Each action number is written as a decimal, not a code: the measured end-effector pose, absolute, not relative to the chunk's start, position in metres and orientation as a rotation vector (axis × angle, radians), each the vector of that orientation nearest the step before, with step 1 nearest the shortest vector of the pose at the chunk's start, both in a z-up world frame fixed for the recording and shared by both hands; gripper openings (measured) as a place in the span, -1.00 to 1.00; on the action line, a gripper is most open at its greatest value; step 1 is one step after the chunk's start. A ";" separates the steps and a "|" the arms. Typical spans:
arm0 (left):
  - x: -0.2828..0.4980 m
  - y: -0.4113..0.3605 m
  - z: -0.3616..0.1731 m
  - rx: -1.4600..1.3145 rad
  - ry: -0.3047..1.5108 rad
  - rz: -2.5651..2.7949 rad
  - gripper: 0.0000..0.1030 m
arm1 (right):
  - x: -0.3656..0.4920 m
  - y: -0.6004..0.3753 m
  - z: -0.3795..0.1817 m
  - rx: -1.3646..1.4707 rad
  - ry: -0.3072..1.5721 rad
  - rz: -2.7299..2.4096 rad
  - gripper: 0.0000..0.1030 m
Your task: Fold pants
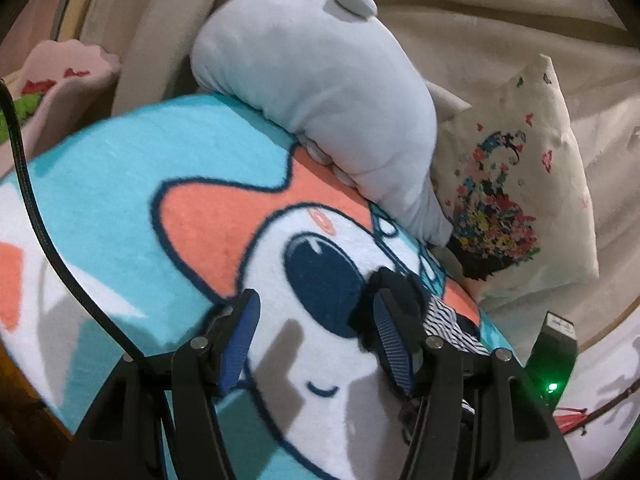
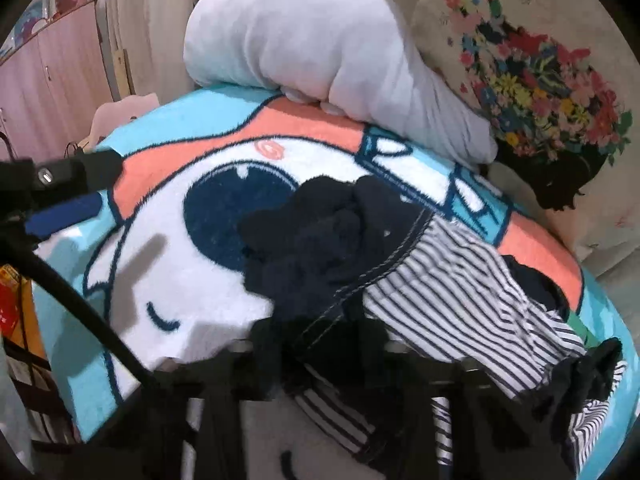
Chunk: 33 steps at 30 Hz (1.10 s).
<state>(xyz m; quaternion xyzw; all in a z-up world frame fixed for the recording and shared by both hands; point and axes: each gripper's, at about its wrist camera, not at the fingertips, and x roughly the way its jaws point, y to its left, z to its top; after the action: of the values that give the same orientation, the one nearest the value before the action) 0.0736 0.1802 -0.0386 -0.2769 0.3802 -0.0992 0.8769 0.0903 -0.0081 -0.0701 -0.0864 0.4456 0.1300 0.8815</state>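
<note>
The pants (image 2: pixel 436 292) are dark navy with a navy-and-white striped lining, bunched on a cartoon-print blanket (image 2: pixel 192 280). In the right wrist view the fabric covers my right gripper (image 2: pixel 320 344); its fingers are hidden under the cloth, which seems pinched there. In the left wrist view my left gripper (image 1: pixel 316 328) is open, its blue-padded fingers (image 1: pixel 240 340) spread just above the blanket. The dark edge of the pants (image 1: pixel 400 292) lies against its right finger, with striped cloth (image 1: pixel 452 328) beyond. The left gripper also shows at the left edge of the right wrist view (image 2: pixel 60 208).
A large pale grey plush pillow (image 1: pixel 320 92) lies along the blanket's far edge. A cream cushion with a flower print (image 1: pixel 516 184) leans at the right. Beige bedding (image 1: pixel 480 8) is behind. A pink wardrobe (image 2: pixel 60 72) stands at far left.
</note>
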 end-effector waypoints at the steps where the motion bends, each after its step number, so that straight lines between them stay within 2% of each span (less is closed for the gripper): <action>1: 0.075 0.178 -0.039 -0.585 0.799 -0.217 0.12 | 0.090 -0.010 -0.067 -0.166 0.922 0.274 -0.65; 4: 0.083 0.171 -0.043 -0.615 0.828 -0.256 0.17 | 0.083 -0.023 -0.057 -0.104 0.894 0.286 -0.72; 12: 0.100 0.137 -0.045 -0.635 0.904 -0.333 0.17 | 0.058 -0.075 -0.021 0.137 0.798 0.315 -0.73; 20: 0.107 0.083 -0.024 -0.526 0.907 -0.444 0.17 | 0.024 -0.174 -0.001 0.426 0.705 0.264 -0.73; 25: 0.102 0.039 -0.021 -0.457 0.920 -0.500 0.18 | 0.005 -0.215 -0.007 0.474 0.694 0.176 -0.73; 30: 0.095 0.002 -0.023 -0.383 0.945 -0.552 0.18 | -0.002 -0.246 -0.029 0.502 0.775 0.050 -0.59; 33: 0.093 -0.016 -0.024 -0.340 0.945 -0.573 0.18 | -0.014 -0.262 -0.019 0.504 0.745 0.018 -0.50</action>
<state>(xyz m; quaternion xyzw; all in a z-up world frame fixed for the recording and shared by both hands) 0.0928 -0.0158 -0.0238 -0.1608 0.4464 -0.2709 0.8375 -0.0138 -0.2620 -0.0189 0.2436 0.3599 0.0088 0.9006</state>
